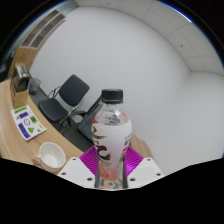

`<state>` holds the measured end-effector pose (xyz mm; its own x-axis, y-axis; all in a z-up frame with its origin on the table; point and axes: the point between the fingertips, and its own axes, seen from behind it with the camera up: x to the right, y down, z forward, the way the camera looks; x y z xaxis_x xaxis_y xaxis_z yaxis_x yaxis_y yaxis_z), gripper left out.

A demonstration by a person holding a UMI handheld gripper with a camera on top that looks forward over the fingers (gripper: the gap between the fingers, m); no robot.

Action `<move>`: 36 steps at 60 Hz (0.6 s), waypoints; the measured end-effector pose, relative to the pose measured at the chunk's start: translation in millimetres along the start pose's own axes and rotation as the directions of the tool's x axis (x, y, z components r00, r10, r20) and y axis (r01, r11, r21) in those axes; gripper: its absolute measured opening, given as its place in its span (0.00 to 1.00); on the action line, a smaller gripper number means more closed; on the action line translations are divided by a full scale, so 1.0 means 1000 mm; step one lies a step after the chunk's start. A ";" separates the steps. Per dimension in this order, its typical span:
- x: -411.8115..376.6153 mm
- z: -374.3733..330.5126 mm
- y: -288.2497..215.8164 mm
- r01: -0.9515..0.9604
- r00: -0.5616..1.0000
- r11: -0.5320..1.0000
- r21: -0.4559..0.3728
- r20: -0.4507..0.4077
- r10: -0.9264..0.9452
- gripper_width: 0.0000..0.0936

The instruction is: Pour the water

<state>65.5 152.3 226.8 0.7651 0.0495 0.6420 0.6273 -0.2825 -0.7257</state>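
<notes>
- Gripper (109, 170) nearest, its magenta pads (95, 160) pressed against both sides of a clear plastic water bottle (110, 135); clamped on it, no gap visible at either side.
- Bottle held upright between the fingers, black cap (112, 97) on top, dark and pink printed label around the middle, lifted off the wooden tabletop (30, 150).
- Just to the left of the fingers, low on the table: a white cup (50, 154), open mouth upward, standing apart from the bottle.
- Farther left along the table: a white card with green and blue print (28, 123), lying flat.
- At the table's far left edge: a small object, too unclear to name.
- Beyond the table: two black office chairs (72, 96), side by side, near a plain white wall (150, 50).
- Nothing between bottle and cup; open tabletop separating them.
</notes>
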 end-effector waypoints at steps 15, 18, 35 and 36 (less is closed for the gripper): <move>-0.030 0.043 0.048 -0.579 0.803 0.813 -0.058 0.130 0.581 0.33; -0.038 0.052 0.060 -0.600 0.786 0.797 -0.076 0.132 0.604 0.33; -0.083 0.085 0.108 -0.613 0.765 0.781 -0.121 0.156 0.624 0.34; -0.085 0.086 0.111 -0.608 0.768 0.783 -0.126 0.154 0.621 0.34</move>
<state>82.7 199.1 69.8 0.9999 0.0103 0.0040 0.0075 -0.3725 -0.9280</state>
